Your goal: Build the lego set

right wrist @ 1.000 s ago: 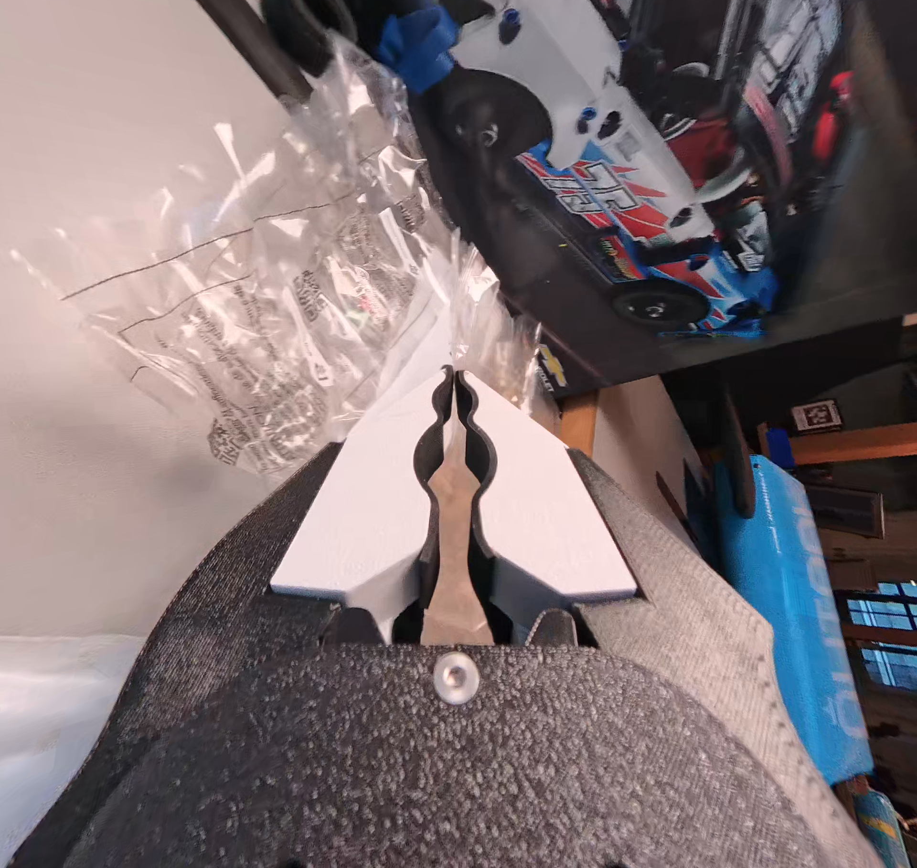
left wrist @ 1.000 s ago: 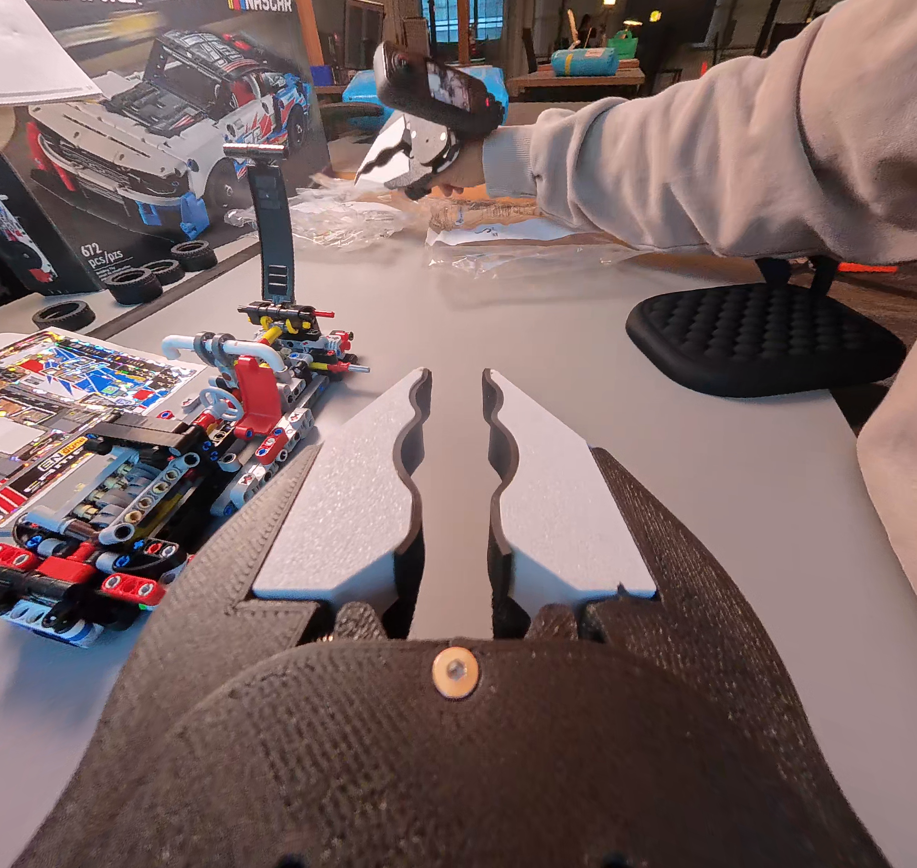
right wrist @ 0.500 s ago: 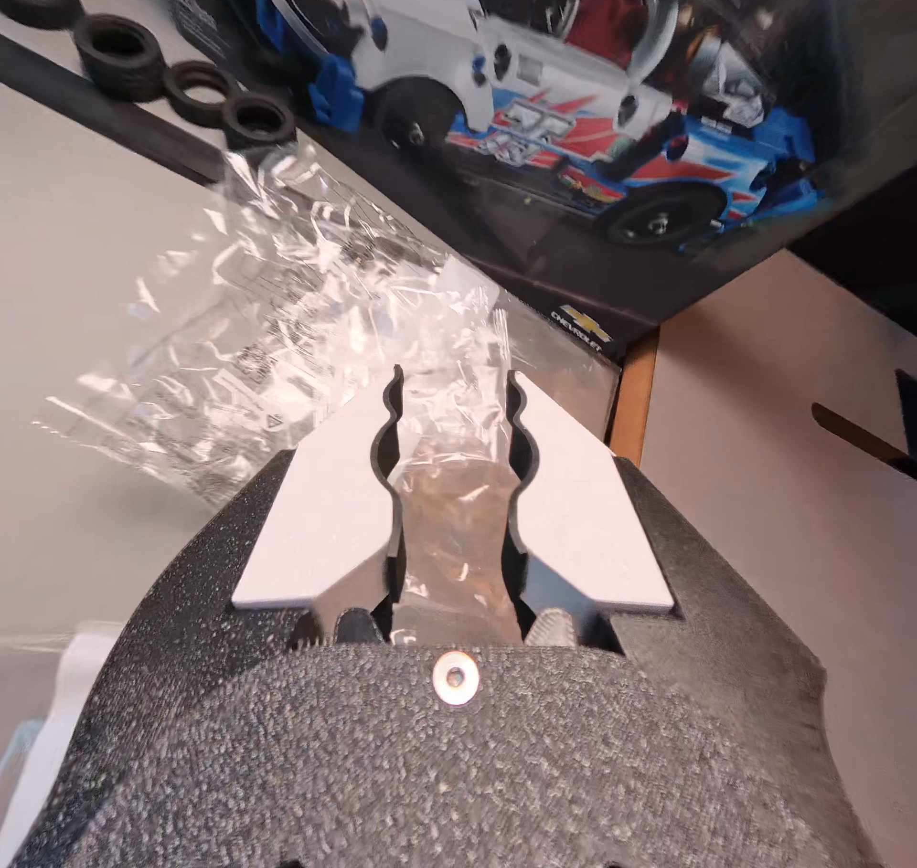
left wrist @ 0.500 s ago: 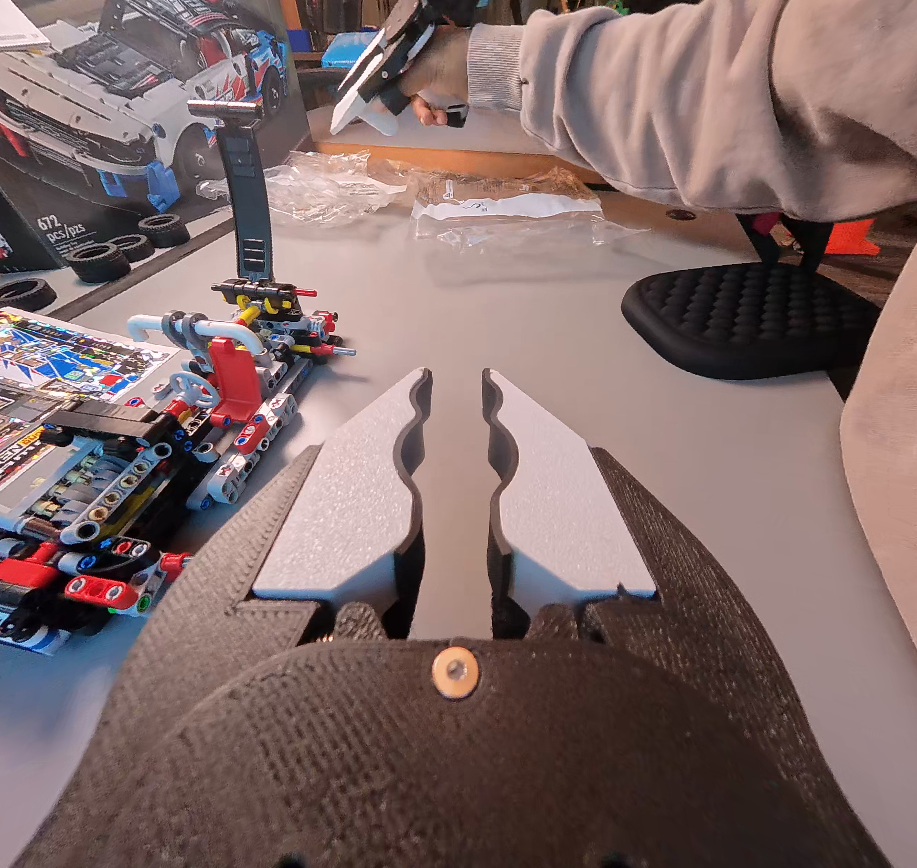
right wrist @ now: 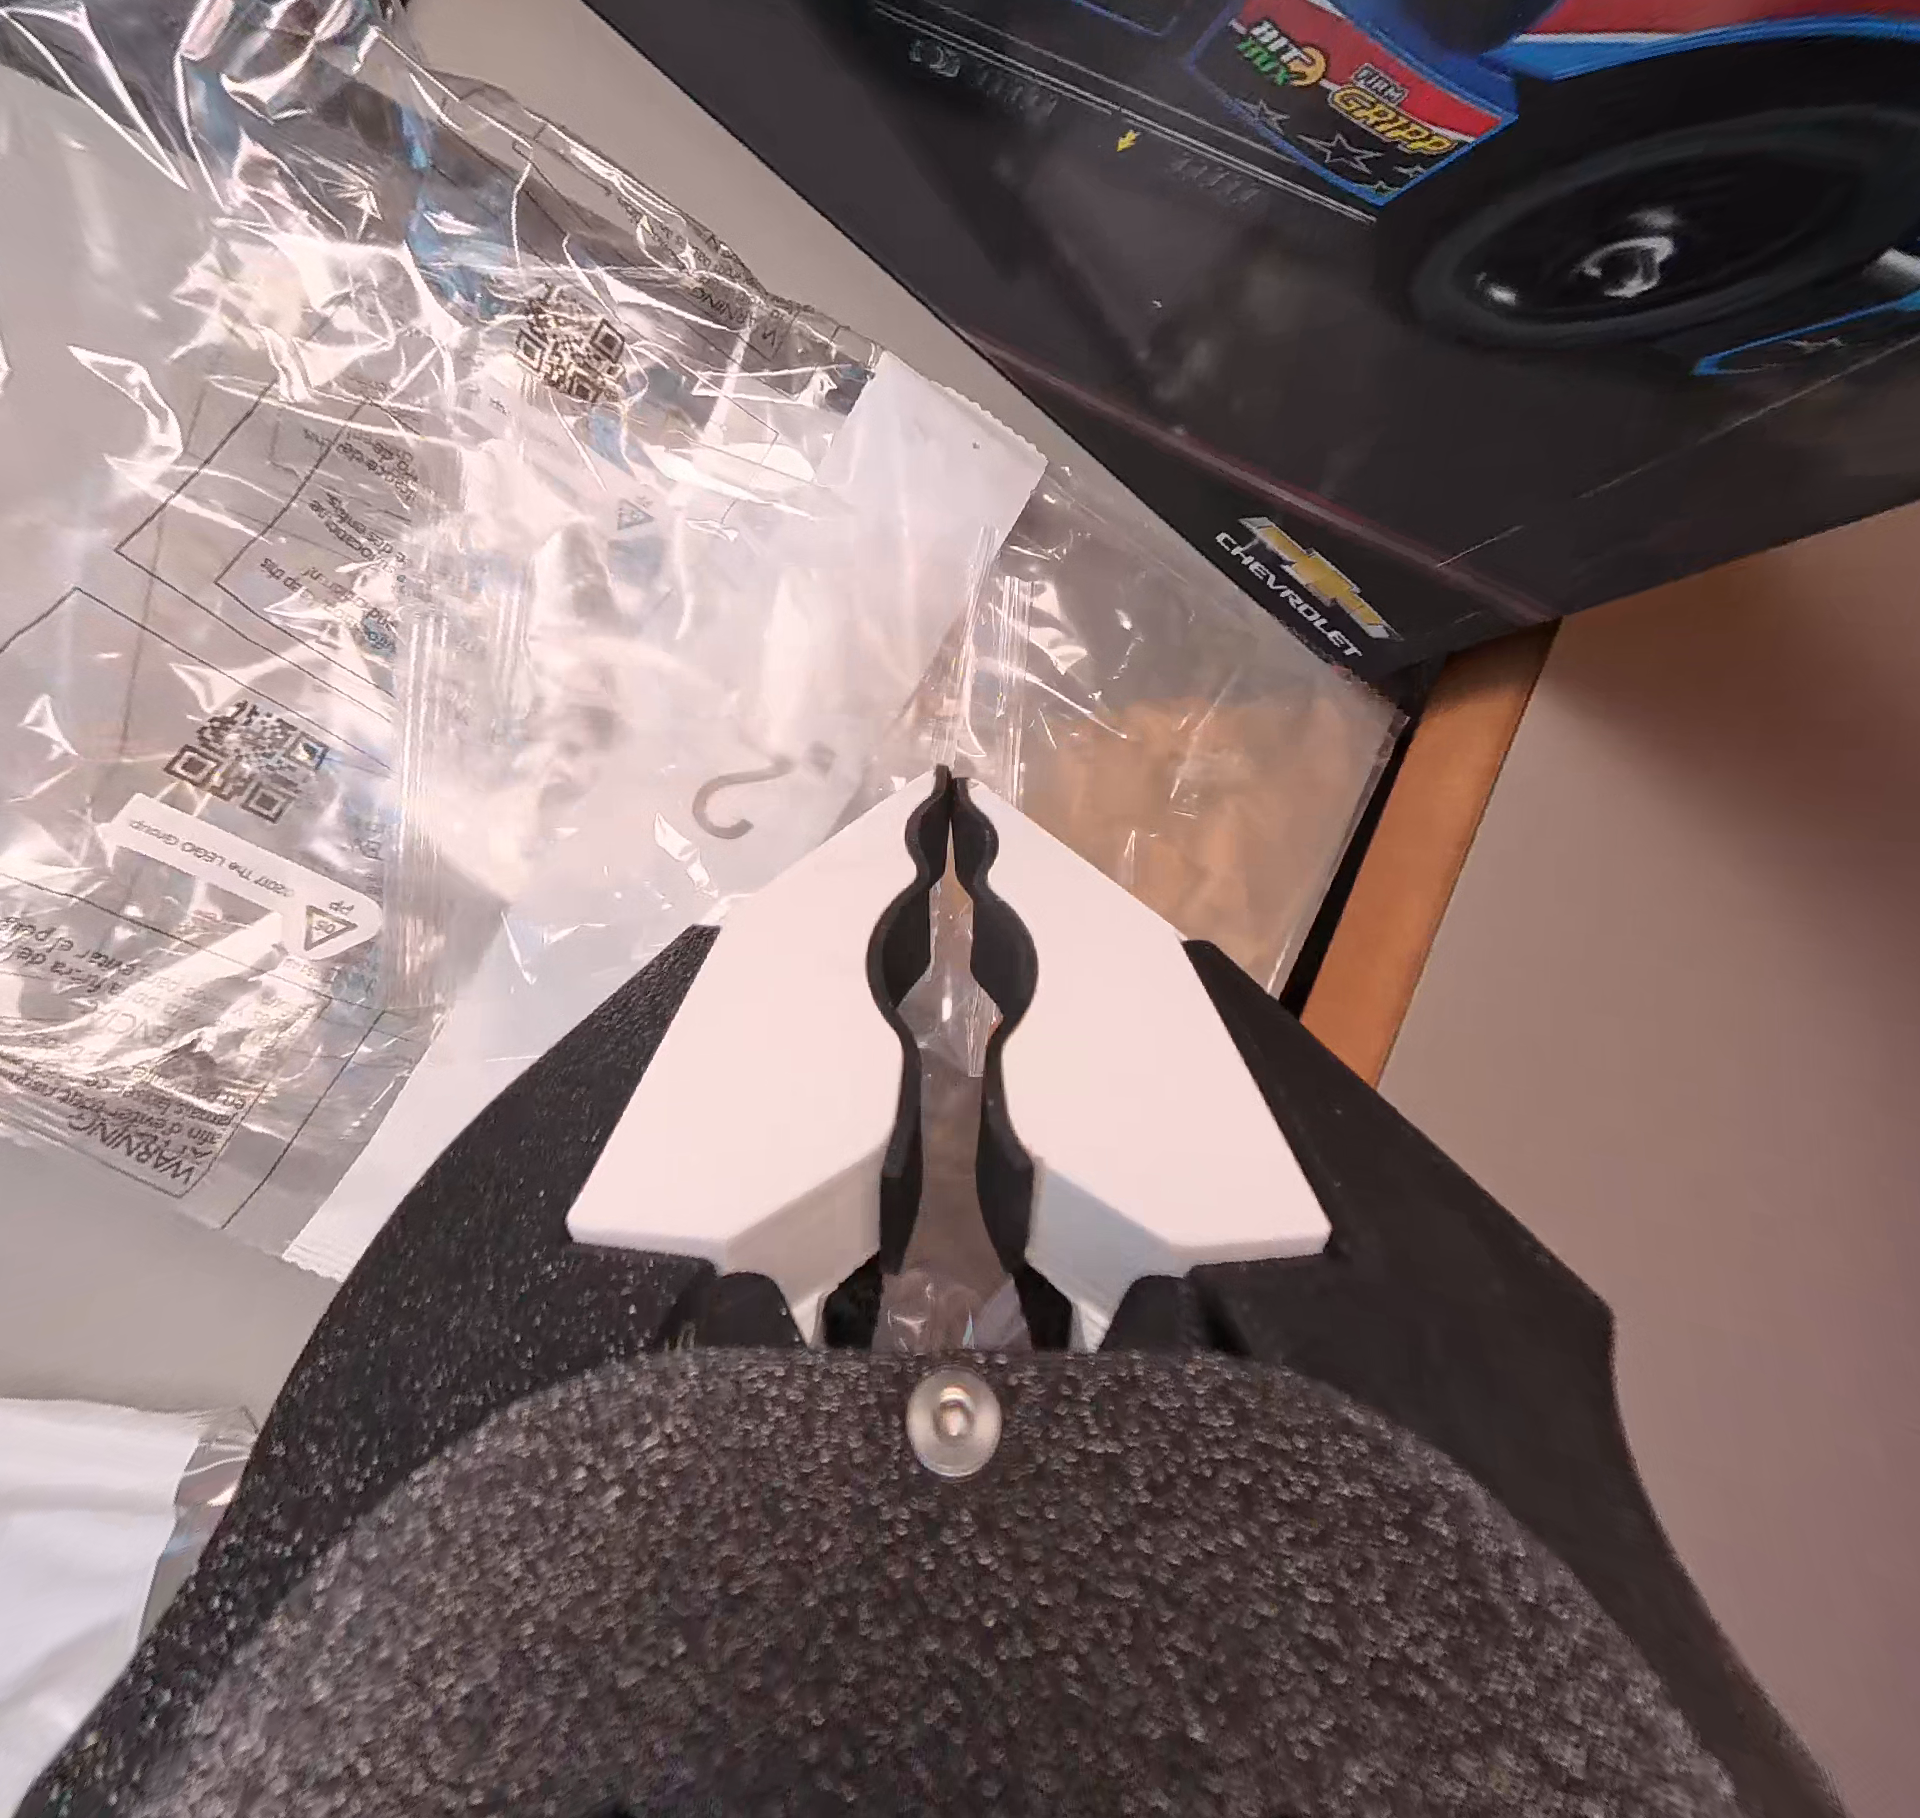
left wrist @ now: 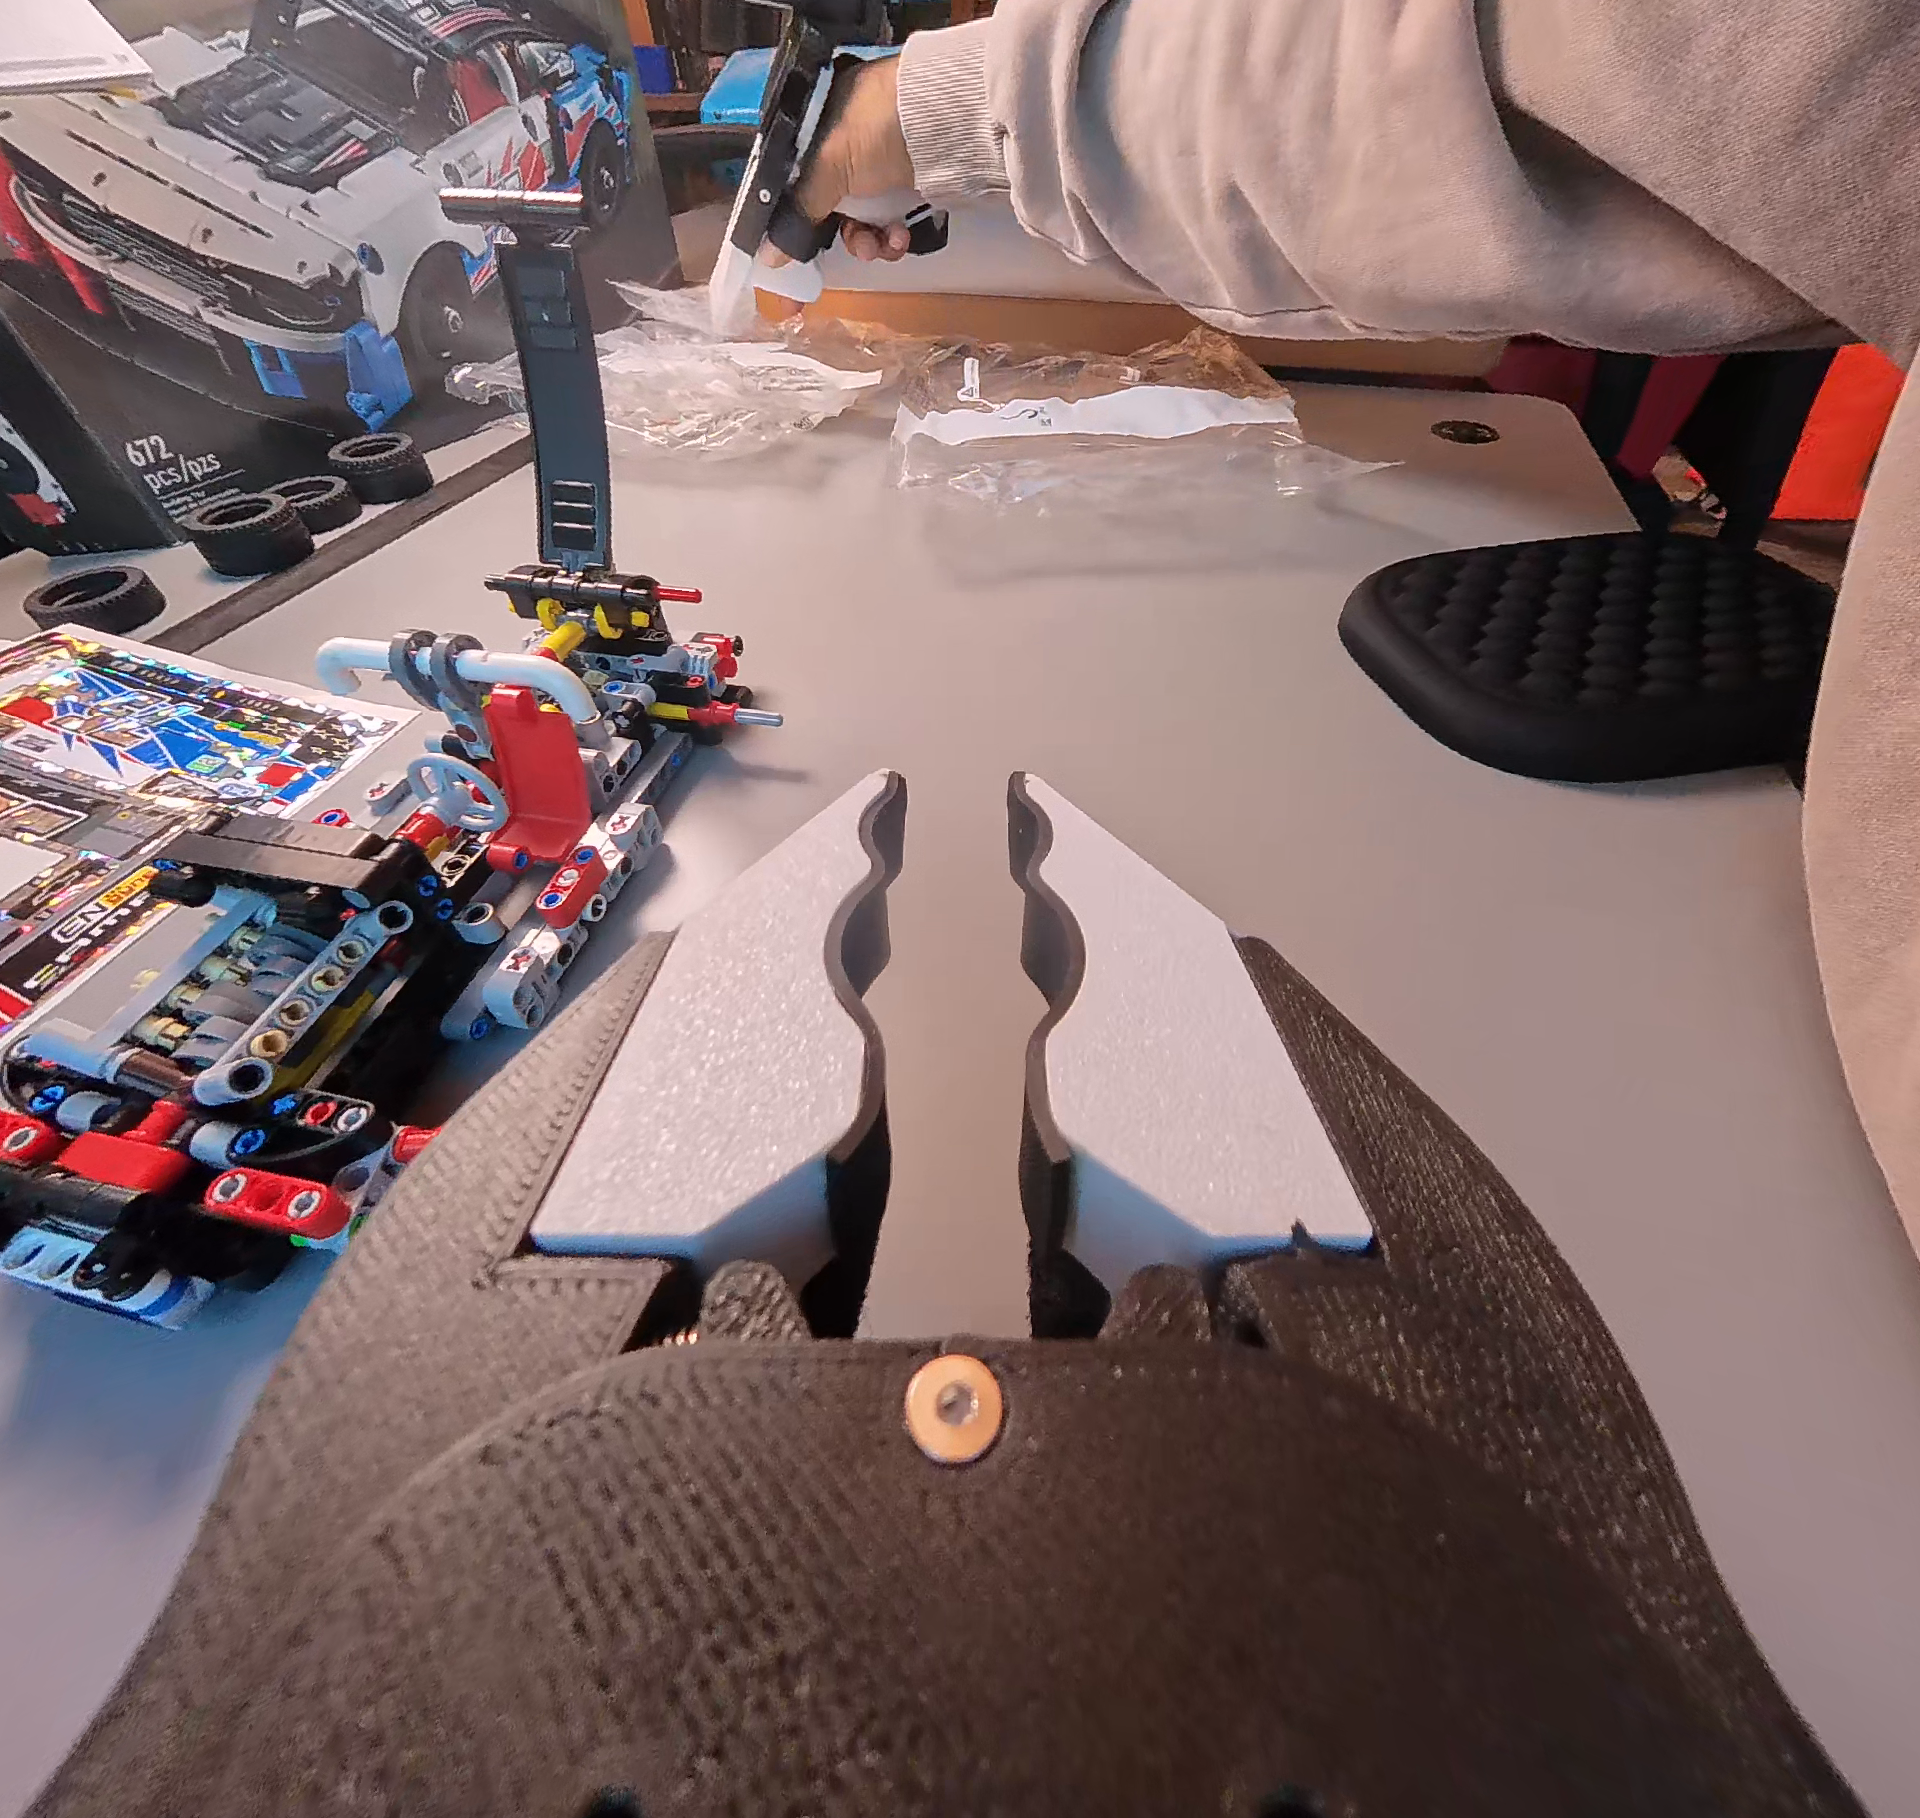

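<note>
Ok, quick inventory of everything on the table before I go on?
Lego chassis: one, multicolour, part-built, left.
Sticker sheet: one, beside the chassis.
Tyres: four visible, black, loose by the box.
Set box: one, dark, standing at the back.
Plastic bags: several, clear, far edge.
Mat: one, black, right.
Table: grey.
Left hand-held gripper: open, empty.
Right hand-held gripper: shut on a bag.

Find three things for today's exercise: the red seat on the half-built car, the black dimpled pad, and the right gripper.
red seat (left wrist: 535,766): left wrist view, on its backrest.
black dimpled pad (left wrist: 1590,646): left wrist view, on its top.
right gripper (right wrist: 948,781): right wrist view, between its closed fingertips.
</note>
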{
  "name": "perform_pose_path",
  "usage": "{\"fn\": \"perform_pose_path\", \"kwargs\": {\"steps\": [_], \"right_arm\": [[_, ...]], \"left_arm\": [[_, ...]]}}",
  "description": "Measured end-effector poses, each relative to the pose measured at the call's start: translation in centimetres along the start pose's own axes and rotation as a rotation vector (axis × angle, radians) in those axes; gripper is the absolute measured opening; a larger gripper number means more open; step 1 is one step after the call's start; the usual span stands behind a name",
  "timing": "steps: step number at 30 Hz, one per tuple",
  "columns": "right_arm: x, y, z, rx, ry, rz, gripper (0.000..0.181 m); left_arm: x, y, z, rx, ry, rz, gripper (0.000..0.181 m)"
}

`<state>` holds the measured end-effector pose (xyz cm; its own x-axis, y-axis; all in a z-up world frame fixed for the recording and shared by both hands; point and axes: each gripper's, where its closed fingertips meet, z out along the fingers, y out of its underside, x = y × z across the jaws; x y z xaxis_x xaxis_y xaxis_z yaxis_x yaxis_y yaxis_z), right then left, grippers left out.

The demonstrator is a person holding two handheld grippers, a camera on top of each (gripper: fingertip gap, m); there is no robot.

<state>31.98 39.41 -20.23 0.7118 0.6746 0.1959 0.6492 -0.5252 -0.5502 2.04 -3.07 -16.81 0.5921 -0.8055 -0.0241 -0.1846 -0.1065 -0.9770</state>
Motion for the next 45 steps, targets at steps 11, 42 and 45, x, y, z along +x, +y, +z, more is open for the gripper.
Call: {"fn": "perform_pose_path", "kwargs": {"steps": [11, 42, 45], "right_arm": [[-4.9, -1.3, -4.3, 0.055, -0.082, -0.149, 0.04], [-31.8, -4.4, -29.8, 0.989, -0.967, -0.127, 0.0], [-38.6, -2.6, -31.5, 1.05, -1.242, -0.063, 0.0]], "left_arm": [[-1.5, -0.7, -0.6, 0.032, -0.078, -0.051, 0.018], [-0.8, -5.6, -1.0, 0.307, 0.122, -0.383, 0.06], [-0.3, -7.7, -0.9, 0.377, 0.247, -0.489, 0.08]]}}
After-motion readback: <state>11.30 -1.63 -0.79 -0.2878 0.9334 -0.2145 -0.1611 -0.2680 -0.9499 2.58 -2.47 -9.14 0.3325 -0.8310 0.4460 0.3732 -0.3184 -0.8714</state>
